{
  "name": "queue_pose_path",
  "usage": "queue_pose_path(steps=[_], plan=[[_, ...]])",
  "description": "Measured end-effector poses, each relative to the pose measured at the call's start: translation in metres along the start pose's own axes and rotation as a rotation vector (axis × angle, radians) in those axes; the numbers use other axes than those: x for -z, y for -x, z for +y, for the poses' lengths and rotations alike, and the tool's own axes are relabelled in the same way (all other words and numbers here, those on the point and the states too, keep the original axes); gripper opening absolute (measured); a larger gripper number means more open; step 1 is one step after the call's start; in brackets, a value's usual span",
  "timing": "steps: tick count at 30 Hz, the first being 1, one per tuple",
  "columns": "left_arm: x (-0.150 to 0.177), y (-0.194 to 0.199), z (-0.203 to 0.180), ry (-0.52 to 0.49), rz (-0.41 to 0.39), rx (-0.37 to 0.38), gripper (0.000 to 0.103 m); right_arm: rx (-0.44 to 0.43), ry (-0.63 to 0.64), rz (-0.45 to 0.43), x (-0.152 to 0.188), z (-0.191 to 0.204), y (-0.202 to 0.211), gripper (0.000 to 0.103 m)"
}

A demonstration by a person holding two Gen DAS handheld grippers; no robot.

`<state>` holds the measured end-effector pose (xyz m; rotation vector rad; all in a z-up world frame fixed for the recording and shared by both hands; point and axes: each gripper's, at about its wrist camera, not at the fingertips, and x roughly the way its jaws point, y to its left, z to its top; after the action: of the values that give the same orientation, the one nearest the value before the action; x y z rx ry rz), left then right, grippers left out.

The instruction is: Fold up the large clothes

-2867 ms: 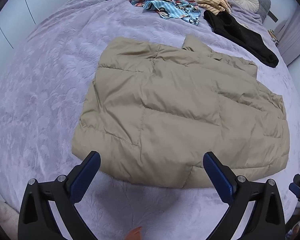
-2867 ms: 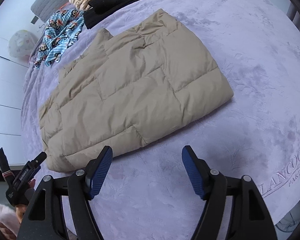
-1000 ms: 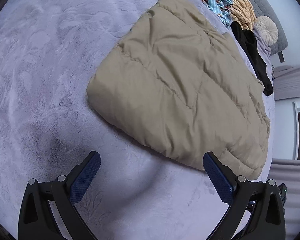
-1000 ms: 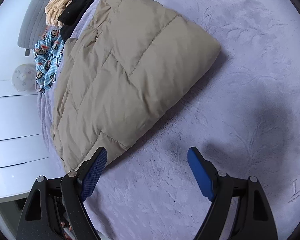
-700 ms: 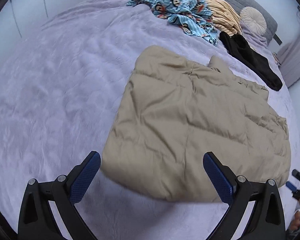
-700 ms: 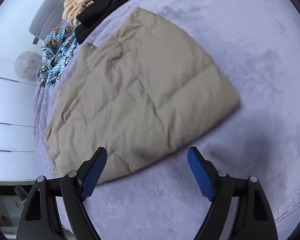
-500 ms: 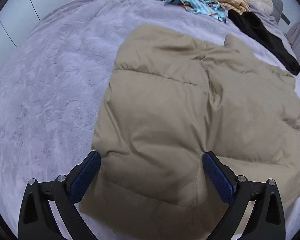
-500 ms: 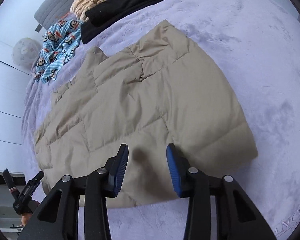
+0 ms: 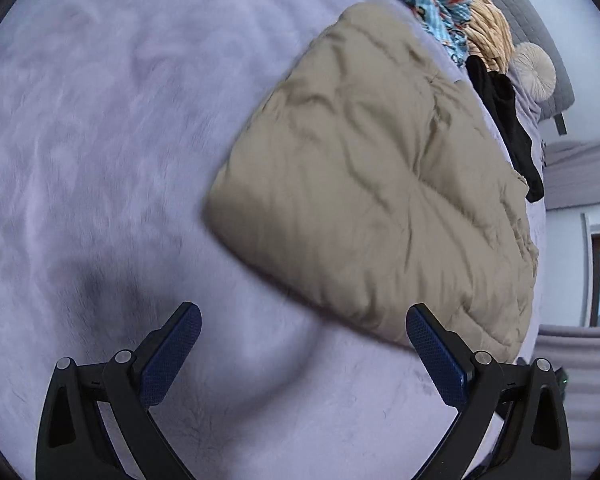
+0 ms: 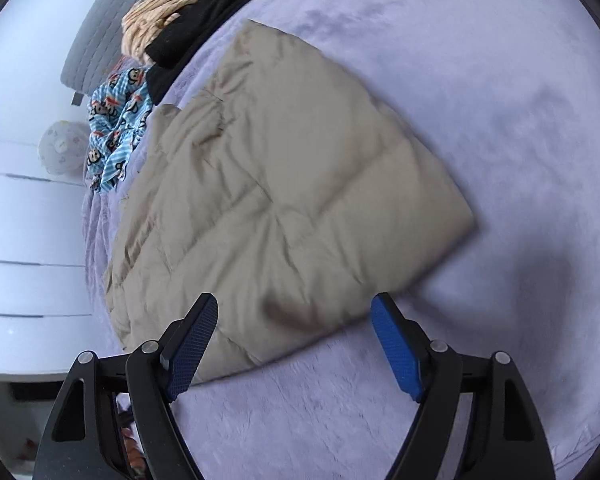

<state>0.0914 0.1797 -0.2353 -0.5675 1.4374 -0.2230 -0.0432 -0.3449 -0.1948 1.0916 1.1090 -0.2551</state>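
A tan quilted puffer jacket (image 9: 372, 184) lies folded flat on the lilac bedspread (image 9: 100, 128); it also shows in the right wrist view (image 10: 284, 200). My left gripper (image 9: 300, 344) is open and empty, hovering over bare bedspread just short of the jacket's near left corner. My right gripper (image 10: 292, 340) is open and empty, its jaws either side of the jacket's near edge, slightly above it. Both views are motion-blurred.
At the head of the bed lie a blue monkey-print garment (image 10: 116, 128), a black garment (image 10: 204, 20), a yellow striped garment (image 10: 156, 16) and a round cushion (image 9: 534, 70). White drawers (image 10: 24, 240) stand at the left in the right wrist view.
Both grippers have swung back from over the jacket toward its near edge. The right gripper, half closed 0.5 s ago, is now wide open. The jacket lies as before.
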Motion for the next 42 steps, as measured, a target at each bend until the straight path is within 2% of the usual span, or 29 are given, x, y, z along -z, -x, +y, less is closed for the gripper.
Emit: queue_pose_path(steps=[2,5,8,12,14,17,19,20,21,22,23,25,26,29,33,37,42], plan=[[0.005,-0.017,0.005,0.046,0.030,0.059,0.103,-0.038,-0.089,0.023,0.009,-0.023,-0.013,0.082],[-0.005,-0.031,-0.004,0.073,-0.013,0.120,0.103,-0.148,-0.171,0.036,0.008,-0.034,-0.038,0.082],[-0.030,-0.037,-0.014,0.087,-0.070,0.151,0.103,-0.241,-0.195,0.009,-0.002,-0.027,-0.058,0.083],[-0.064,-0.041,-0.022,0.100,-0.126,0.139,0.103,-0.314,-0.188,0.004,-0.023,-0.011,-0.079,0.083],[-0.079,-0.045,-0.021,0.123,-0.146,0.116,0.103,-0.327,-0.195,0.006,-0.033,-0.004,-0.090,0.087],[-0.090,-0.056,-0.028,0.139,-0.130,0.057,0.103,-0.334,-0.238,0.003,-0.041,-0.005,-0.102,0.089],[-0.093,-0.054,-0.038,0.090,-0.144,0.028,0.084,-0.332,-0.281,0.000,-0.041,-0.006,-0.104,0.090],[-0.093,-0.048,-0.041,0.057,-0.155,0.034,0.059,-0.329,-0.297,0.003,-0.041,-0.006,-0.104,0.090],[-0.092,-0.040,-0.043,0.032,-0.160,0.062,0.035,-0.309,-0.311,0.011,-0.040,-0.005,-0.103,0.087],[-0.092,-0.033,-0.046,0.013,-0.164,0.076,0.031,-0.291,-0.315,0.017,-0.040,-0.004,-0.101,0.075],[-0.091,-0.023,-0.051,-0.022,-0.176,0.072,0.027,-0.298,-0.309,0.017,-0.039,-0.003,-0.098,0.054],[-0.086,-0.007,-0.066,-0.114,-0.197,0.052,0.025,-0.301,-0.278,0.003,-0.035,0.005,-0.088,0.035],[-0.083,0.001,-0.074,-0.161,-0.208,0.040,0.025,-0.293,-0.252,-0.006,-0.032,0.010,-0.082,0.029],[-0.072,0.021,-0.087,-0.256,-0.223,0.031,0.025,-0.282,-0.204,-0.020,-0.022,0.025,-0.065,0.025],[-0.055,0.037,-0.087,-0.305,-0.196,0.041,0.025,-0.260,-0.183,-0.025,0.005,0.031,-0.042,0.025],[-0.020,0.058,-0.062,-0.338,-0.138,0.048,0.025,-0.224,-0.195,-0.024,0.046,0.020,-0.022,0.025],[0.029,0.076,-0.034,-0.364,-0.056,0.020,0.025,-0.179,-0.237,-0.002,0.094,0.001,-0.001,0.025]])
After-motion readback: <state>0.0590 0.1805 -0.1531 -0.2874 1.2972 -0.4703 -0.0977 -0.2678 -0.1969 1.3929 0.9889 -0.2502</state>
